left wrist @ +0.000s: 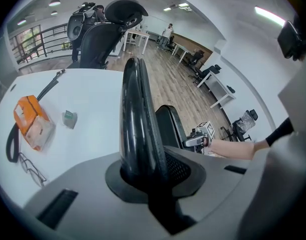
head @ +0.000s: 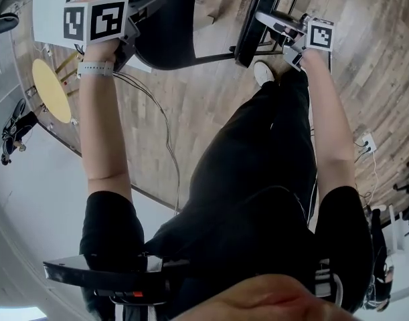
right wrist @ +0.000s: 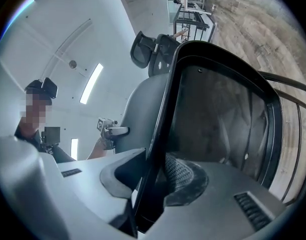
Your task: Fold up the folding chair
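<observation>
The black folding chair (head: 165, 29) stands in front of me, its two panels close together. My left gripper (head: 127, 29) is shut on the rounded edge of the backrest (left wrist: 137, 114), which runs up between its jaws in the left gripper view. My right gripper (head: 288, 35) is shut on the rim of the seat panel (right wrist: 223, 109), whose thin edge (right wrist: 160, 134) passes between its jaws. The seat (left wrist: 169, 126) and the right gripper (left wrist: 203, 134) show beyond the backrest in the left gripper view. The left gripper (right wrist: 110, 130) shows past the seat in the right gripper view.
A white table (left wrist: 87, 99) lies just behind the backrest with an orange packet (left wrist: 32, 121), glasses (left wrist: 30, 166) and a small green item (left wrist: 69, 118). A black office chair (left wrist: 100, 34) stands beyond it. The chair's metal tubes (right wrist: 293, 144) run at right. A cable (head: 160, 122) trails over the wooden floor (head: 184, 112).
</observation>
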Available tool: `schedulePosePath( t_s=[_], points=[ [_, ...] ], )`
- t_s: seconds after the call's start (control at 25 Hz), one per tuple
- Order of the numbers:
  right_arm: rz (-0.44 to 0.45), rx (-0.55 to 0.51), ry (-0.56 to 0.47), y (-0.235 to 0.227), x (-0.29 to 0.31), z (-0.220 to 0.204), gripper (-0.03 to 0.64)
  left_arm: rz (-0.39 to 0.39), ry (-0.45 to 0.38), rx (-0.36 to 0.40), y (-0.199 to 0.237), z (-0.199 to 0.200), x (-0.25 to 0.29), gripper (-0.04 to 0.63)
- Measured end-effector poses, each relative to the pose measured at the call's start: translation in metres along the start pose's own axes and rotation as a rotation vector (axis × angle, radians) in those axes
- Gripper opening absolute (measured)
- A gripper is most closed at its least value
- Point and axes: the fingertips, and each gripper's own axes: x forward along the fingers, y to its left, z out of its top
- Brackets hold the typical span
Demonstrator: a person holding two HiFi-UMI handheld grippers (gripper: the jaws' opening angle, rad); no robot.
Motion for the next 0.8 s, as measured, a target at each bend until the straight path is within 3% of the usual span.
schedulePosePath(
  t_s=[0.4,0.8],
  points=[
    [-0.102,0.056,0.018,-0.023,0.052,0.001,0.107,0.041,0.019,0.0,0.008,0.004,-0.002,0.057],
    [-0.147,0.069,0.054,-0.039,0.1,0.003,0.117,0.07,0.031,0.006,0.02,0.006,-0.007,0.057]
  ],
)
